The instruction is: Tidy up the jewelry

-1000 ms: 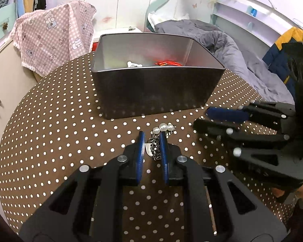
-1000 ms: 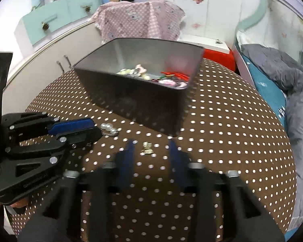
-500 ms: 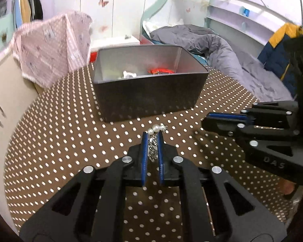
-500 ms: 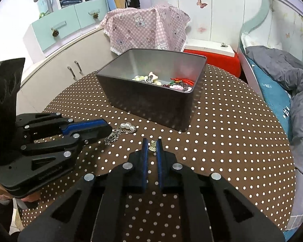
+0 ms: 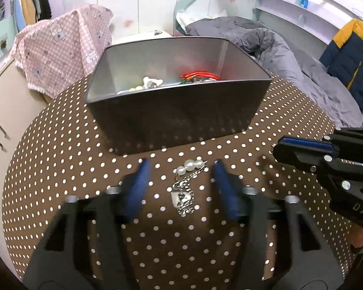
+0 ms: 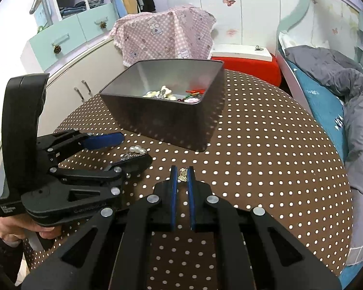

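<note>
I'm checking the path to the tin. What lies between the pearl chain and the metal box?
Only bare dotted tablecloth separates the pearl chain from the metal box, as the left wrist view shows.

Ahead of both grippers the tall tin box (image 5: 176,113) blocks the way, while bare dotted tabletop (image 6: 266,159) lies open right of the right gripper (image 6: 182,172).

Walls: white panels (image 6: 251,12) with butterfly decals (image 6: 228,0).
Left: cream cabinet (image 6: 84,77), mint drawers (image 6: 67,36).
Right: bed, grey duvet (image 5: 290,55).
Table: brown polka-dot cover (image 6: 266,149).
</note>
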The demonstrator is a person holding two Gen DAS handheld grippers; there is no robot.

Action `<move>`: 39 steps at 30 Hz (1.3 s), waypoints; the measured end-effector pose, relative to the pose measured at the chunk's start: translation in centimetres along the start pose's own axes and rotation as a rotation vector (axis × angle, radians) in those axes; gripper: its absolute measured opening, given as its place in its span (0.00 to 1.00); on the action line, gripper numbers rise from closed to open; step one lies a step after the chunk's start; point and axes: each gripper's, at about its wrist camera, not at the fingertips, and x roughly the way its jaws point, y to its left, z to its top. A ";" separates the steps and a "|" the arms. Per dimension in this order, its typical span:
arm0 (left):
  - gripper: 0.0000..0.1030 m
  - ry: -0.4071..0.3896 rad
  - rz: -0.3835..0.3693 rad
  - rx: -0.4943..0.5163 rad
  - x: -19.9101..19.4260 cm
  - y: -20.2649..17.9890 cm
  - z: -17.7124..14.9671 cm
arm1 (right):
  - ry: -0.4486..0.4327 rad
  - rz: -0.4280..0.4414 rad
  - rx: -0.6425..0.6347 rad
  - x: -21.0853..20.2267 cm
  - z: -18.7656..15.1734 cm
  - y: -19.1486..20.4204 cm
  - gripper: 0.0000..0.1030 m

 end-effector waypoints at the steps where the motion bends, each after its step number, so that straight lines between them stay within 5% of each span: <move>1: 0.23 -0.001 -0.013 -0.005 0.0 0.1 0.0 | -0.001 -0.001 0.002 -0.1 0.0 0.0 0.06; 8: 0.04 -0.038 -0.077 -0.069 -2.0 1.6 -1.0 | -0.013 0.005 -0.011 -0.6 0.5 0.5 0.06; 19: 0.04 -0.122 -0.074 -0.095 -6.1 4.0 -1.0 | -0.069 0.017 -0.048 -2.6 2.1 2.2 0.06; 39: 0.04 -0.096 -0.080 -0.123 -6.3 4.2 -3.7 | -0.060 0.026 -0.052 -2.4 1.9 2.4 0.06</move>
